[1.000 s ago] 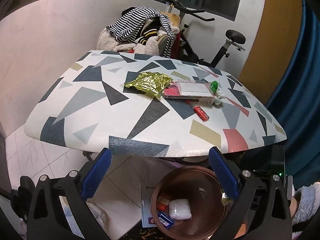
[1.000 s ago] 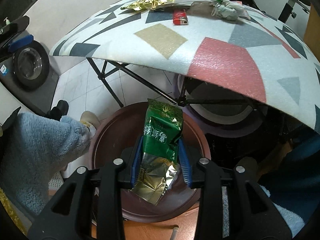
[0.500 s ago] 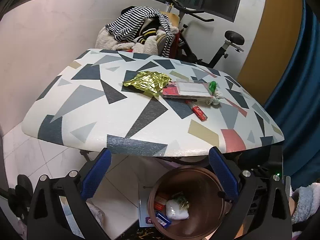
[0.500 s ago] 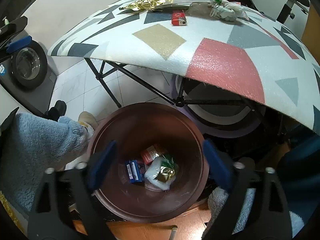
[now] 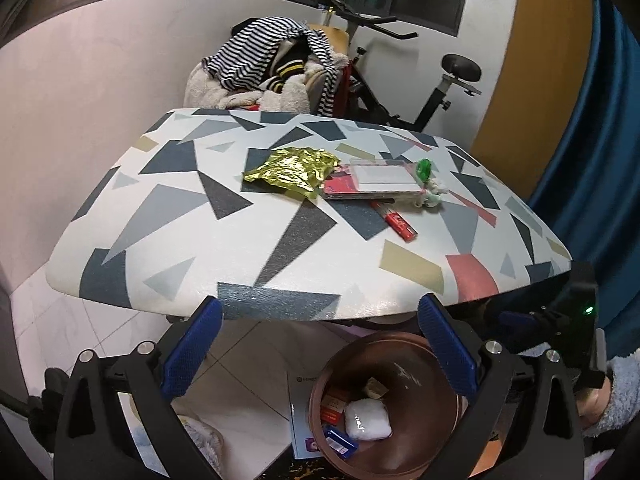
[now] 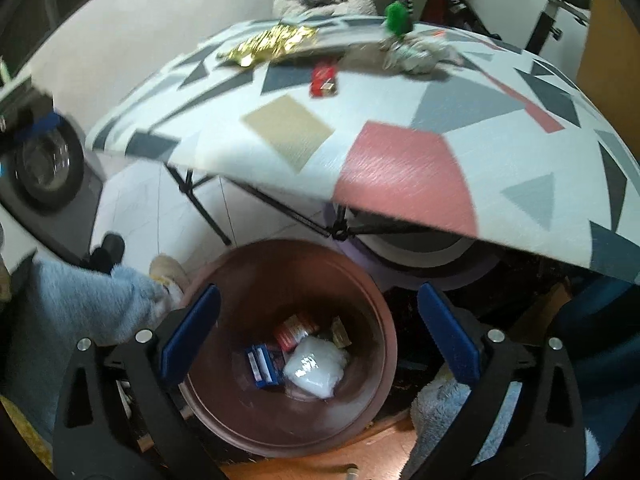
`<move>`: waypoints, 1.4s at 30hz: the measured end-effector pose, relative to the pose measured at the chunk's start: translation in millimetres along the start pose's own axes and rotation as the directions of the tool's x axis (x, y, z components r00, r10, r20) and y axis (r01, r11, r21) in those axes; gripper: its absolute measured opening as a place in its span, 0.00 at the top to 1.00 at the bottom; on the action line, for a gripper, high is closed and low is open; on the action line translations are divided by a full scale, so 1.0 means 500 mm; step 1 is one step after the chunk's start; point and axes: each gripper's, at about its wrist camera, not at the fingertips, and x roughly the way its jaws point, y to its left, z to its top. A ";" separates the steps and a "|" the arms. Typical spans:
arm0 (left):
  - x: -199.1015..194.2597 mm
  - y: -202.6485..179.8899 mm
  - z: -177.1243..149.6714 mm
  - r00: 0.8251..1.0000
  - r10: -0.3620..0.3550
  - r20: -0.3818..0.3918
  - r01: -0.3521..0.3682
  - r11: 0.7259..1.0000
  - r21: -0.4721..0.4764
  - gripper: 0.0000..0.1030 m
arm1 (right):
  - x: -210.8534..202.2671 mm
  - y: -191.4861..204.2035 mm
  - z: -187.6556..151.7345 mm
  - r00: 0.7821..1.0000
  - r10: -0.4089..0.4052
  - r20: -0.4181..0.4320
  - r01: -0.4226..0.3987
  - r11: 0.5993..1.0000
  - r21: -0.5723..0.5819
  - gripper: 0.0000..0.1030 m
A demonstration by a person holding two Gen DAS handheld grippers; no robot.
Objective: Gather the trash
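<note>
Trash bin [image 6: 372,292] under right gripper [image 6: 318,336] – jaws wide, empty.

A lived-in home room: exercise bike [image 5: 404,92], clothes heap [image 5: 272,68], folding table [image 5: 168,216], washing machine [image 6: 44,168].

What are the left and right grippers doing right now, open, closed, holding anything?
Left gripper: open, holding nothing.
Right gripper: open, holding nothing, over the trash bin.
</note>
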 end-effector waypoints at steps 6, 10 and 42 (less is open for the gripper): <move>-0.001 0.021 0.014 0.999 0.025 0.028 -0.025 1.000 -0.016 0.06 | -0.026 -0.041 0.042 0.998 0.030 0.059 -0.034 0.997 0.076 0.05; -0.009 0.029 0.033 0.996 0.047 0.073 -0.047 0.999 -0.005 0.06 | -0.039 -0.075 0.082 0.994 0.032 0.103 -0.045 0.991 0.124 0.05; 0.115 0.139 0.104 0.997 0.059 -0.049 -0.065 0.989 -0.136 0.06 | 0.130 -0.140 0.444 0.992 -0.013 0.122 -0.001 0.994 0.108 0.69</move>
